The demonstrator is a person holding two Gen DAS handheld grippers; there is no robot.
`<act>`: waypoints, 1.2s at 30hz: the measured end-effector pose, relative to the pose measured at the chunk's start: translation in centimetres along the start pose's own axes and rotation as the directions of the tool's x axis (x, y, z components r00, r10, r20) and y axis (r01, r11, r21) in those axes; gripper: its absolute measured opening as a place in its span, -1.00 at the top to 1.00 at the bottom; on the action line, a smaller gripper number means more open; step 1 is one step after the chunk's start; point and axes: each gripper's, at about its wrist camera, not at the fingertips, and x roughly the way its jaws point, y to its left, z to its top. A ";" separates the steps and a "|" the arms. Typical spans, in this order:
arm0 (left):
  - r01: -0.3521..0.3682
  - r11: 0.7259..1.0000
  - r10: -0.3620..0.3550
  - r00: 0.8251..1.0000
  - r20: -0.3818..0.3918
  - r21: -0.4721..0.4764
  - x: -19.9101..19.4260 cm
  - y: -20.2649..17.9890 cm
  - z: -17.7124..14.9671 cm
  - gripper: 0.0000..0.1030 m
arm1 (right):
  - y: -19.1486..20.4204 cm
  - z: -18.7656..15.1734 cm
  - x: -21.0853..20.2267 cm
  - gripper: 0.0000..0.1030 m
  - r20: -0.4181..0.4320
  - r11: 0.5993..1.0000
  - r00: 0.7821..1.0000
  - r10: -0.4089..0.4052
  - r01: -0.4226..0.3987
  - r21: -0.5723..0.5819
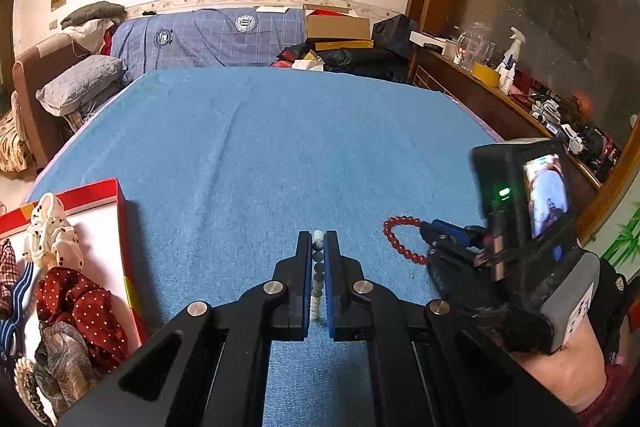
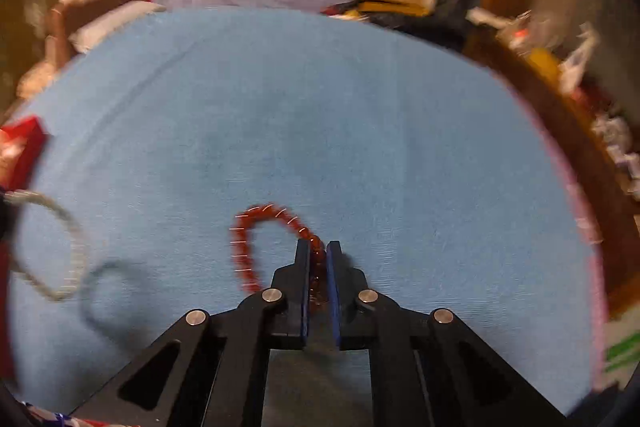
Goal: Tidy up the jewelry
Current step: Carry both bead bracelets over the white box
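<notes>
My left gripper is shut on a pale green and white bead bracelet, whose beads stand in a line between the blue pads above the blue cloth. My right gripper is shut on a red bead bracelet; its loop hangs out to the left of the fingers, blurred by motion. In the left wrist view the same red bead bracelet loops out from the right gripper, which a gloved hand holds at the right. The pale bracelet shows as a loop at the left in the right wrist view.
A red-rimmed white box at the left holds several fabric scrunchies. The cloth covers a round table. Behind it stand a sofa with a blue cover, cardboard boxes and a cluttered wooden shelf on the right.
</notes>
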 end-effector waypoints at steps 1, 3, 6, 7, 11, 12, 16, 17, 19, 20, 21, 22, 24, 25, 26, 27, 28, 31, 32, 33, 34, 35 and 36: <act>0.004 1.000 -0.004 1.000 0.002 -0.002 -0.1 0.0 0.1 0.91 | -0.7 -0.2 -0.2 0.89 0.001 0.998 0.999 0.036 -0.037 0.045; 0.005 1.000 -0.004 1.000 0.013 -0.003 -0.3 -0.1 0.0 0.91 | -2.6 -0.1 -1.3 0.88 0.033 0.986 0.995 0.098 -0.101 0.133; 0.001 1.000 -0.001 1.000 0.029 0.003 -0.6 -0.1 -0.1 0.91 | -4.7 -0.1 -3.6 0.88 0.100 0.956 0.980 0.173 -0.191 0.222; -0.001 1.000 0.000 0.999 0.033 0.003 -0.7 -0.1 -0.1 0.91 | -4.9 -0.2 -4.2 0.88 0.116 0.950 0.977 0.181 -0.204 0.234; -0.006 1.000 0.006 0.999 0.039 0.003 -0.7 -0.2 0.0 0.91 | -6.1 -0.3 -6.3 0.88 0.186 0.922 0.955 0.230 -0.275 0.273; -0.009 1.000 0.009 0.999 0.043 0.004 -0.8 -0.3 0.1 0.91 | -6.3 -0.4 -7.0 0.88 0.199 0.914 0.950 0.242 -0.292 0.281; -0.012 1.000 0.011 0.998 0.056 0.014 -1.4 -0.6 0.1 0.91 | -6.0 0.1 -9.3 0.87 0.263 0.900 0.928 0.265 -0.335 0.278; -0.013 1.000 0.012 0.998 0.061 0.016 -1.6 -0.7 0.2 0.91 | -5.9 0.1 -10.1 0.87 0.283 0.896 0.920 0.272 -0.349 0.273; -0.007 1.000 0.006 0.997 0.072 0.013 -2.4 -0.8 0.4 0.91 | -5.8 0.3 -11.2 0.87 0.308 0.888 0.905 0.294 -0.378 0.262; -0.003 1.000 0.002 0.997 0.080 0.010 -2.9 -0.7 0.4 0.91 | -5.7 0.4 -11.5 0.87 0.316 0.886 0.900 0.301 -0.387 0.257; -0.004 1.000 0.003 0.996 0.092 0.007 -3.4 -0.8 0.5 0.91 | -5.4 0.3 -12.3 0.87 0.335 0.882 0.890 0.310 -0.401 0.247; -0.006 1.000 0.005 0.995 0.101 0.004 -4.0 -0.8 0.6 0.91 | -5.3 0.3 -12.6 0.87 0.342 0.881 0.885 0.316 -0.407 0.241; -0.009 1.000 0.009 0.993 0.117 0.000 -5.0 -0.9 0.9 0.90 | -4.3 0.2 -14.0 0.87 0.365 0.877 0.869 0.336 -0.429 0.215; -0.013 1.000 0.014 0.992 0.123 -0.003 -5.5 -0.8 0.8 0.90 | -4.0 0.1 -14.4 0.87 0.373 0.876 0.863 0.342 -0.436 0.207; -0.023 1.000 0.023 0.991 0.130 -0.005 -6.2 -0.6 0.7 0.90 | -3.6 0.0 -14.9 0.87 0.379 0.873 0.855 0.354 -0.447 0.195; -0.027 1.000 0.027 0.991 0.132 -0.006 -6.6 -0.5 0.7 0.90 | -3.1 -0.1 -15.4 0.87 0.382 0.870 0.848 0.368 -0.459 0.182; -0.033 0.999 0.034 0.990 0.136 -0.009 -7.3 -0.3 0.6 0.90 | -2.6 -0.3 -15.9 0.87 0.391 0.867 0.840 0.375 -0.468 0.172; -0.057 0.998 0.058 0.987 0.152 -0.012 -9.1 0.5 0.1 0.90 | -1.4 -0.8 -17.1 0.86 0.401 0.859 0.824 0.400 -0.489 0.148; -0.062 0.998 0.064 0.985 0.157 -0.015 -9.6 0.7 0.0 0.90 | -1.0 -1.0 -17.4 0.86 0.404 0.856 0.818 0.409 -0.498 0.143; -0.073 0.997 0.075 0.983 0.167 -0.018 -10.5 1.1 -0.2 0.90 | -0.7 -1.1 -17.5 0.86 0.404 0.852 0.814 0.417 -0.505 0.139; -0.084 0.996 0.086 0.981 0.175 -0.019 -11.2 1.5 -0.3 0.90 | -0.3 -1.2 -17.6 0.86 0.401 0.848 0.810 0.428 -0.513 0.133; -0.094 0.995 0.096 0.979 0.182 -0.020 -11.9 1.9 -0.5 0.90 | 0.6 -1.3 -17.9 0.86 0.398 0.841 0.803 0.444 -0.527 0.125; -0.103 0.994 0.106 0.976 0.191 -0.025 -12.6 2.2 -0.6 0.90 | 1.0 -1.4 -18.0 0.86 0.396 0.836 0.799 0.453 -0.534 0.121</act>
